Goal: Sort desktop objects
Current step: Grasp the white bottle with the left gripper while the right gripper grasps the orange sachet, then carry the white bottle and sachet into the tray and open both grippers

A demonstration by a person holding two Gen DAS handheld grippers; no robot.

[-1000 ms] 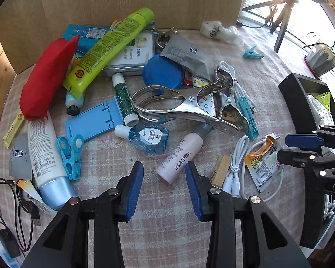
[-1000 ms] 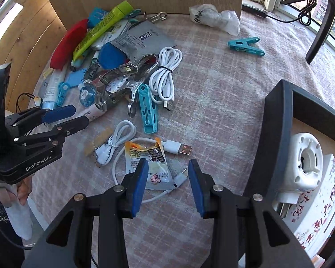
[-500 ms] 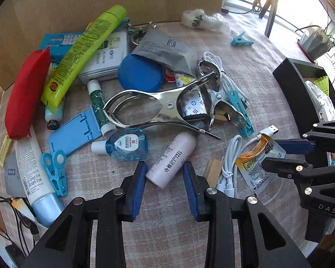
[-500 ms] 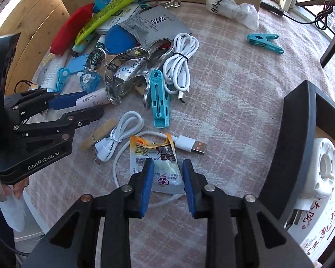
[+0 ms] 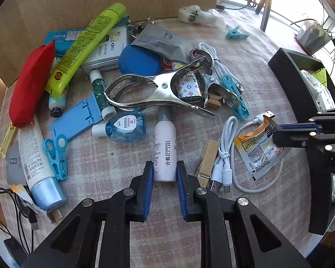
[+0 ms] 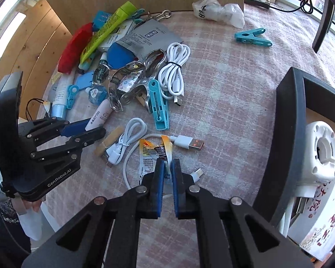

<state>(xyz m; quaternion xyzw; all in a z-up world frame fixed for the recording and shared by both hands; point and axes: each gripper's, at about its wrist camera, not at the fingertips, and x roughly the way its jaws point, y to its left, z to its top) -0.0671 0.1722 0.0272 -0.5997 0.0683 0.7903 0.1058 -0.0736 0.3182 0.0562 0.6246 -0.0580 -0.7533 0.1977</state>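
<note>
My left gripper (image 5: 165, 174) is shut on the base of a small pale pink bottle (image 5: 165, 147) that lies on the checked tablecloth; it also shows in the right wrist view (image 6: 99, 117). My right gripper (image 6: 166, 167) is shut on an orange and clear sauce packet (image 6: 153, 156), which lies over a white USB cable (image 6: 185, 141). In the left wrist view the right gripper (image 5: 277, 134) pinches the packet (image 5: 256, 149) by its right edge.
A pile lies behind: a big steel clamp (image 5: 158, 91), blue eye-drop bottle (image 5: 125, 126), green tube (image 5: 87, 47), red pouch (image 5: 31, 82), teal pegs (image 6: 159, 107), wooden peg (image 5: 206, 163), coiled white cables (image 6: 174, 71). A black bin (image 6: 285, 120) stands at the right.
Both grippers moved forward and closed. The left one closed on the pink bottle, the right one on the sauce packet.
</note>
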